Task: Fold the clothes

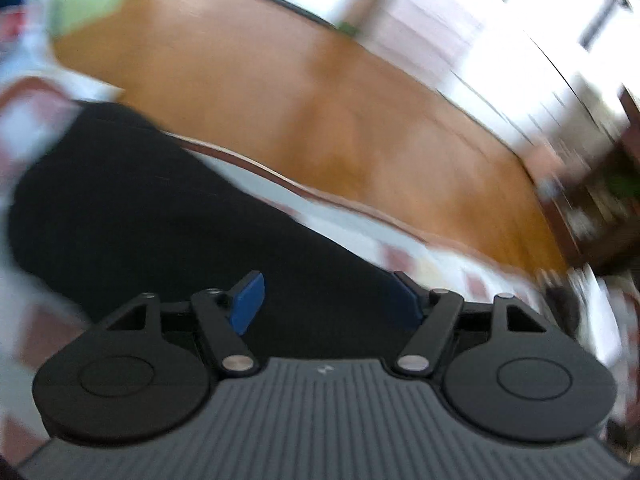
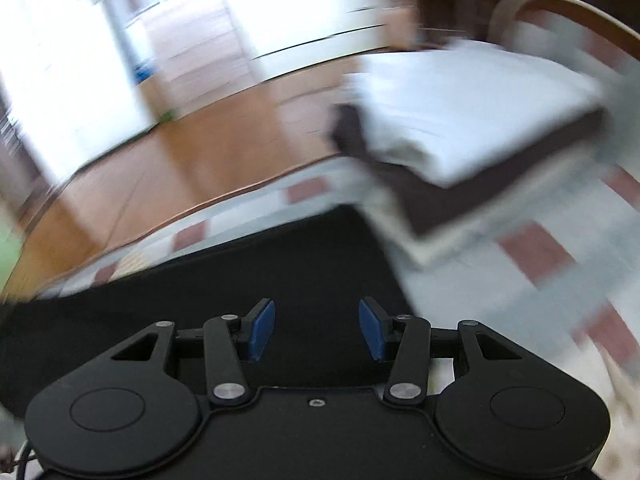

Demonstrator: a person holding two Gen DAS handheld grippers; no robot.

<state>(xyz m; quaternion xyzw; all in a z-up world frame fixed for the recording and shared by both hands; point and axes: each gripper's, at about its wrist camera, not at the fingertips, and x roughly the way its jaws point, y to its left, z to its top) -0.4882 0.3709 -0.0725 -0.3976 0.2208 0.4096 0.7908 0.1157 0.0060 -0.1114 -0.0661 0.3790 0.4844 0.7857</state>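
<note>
Both blue-padded claws, left claw (image 1: 328, 300) and right claw (image 2: 318, 330), wide, empty above smooth black cloth (image 2: 240, 280).

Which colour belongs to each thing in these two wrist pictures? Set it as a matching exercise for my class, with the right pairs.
Things:
1. garment under both grippers
2. top item of the folded stack
3. gripper pads
4. floor

Colours:
a. blue
b. orange-brown
c. black
d. white

Pairs: 1-c, 2-d, 3-a, 4-b
</note>
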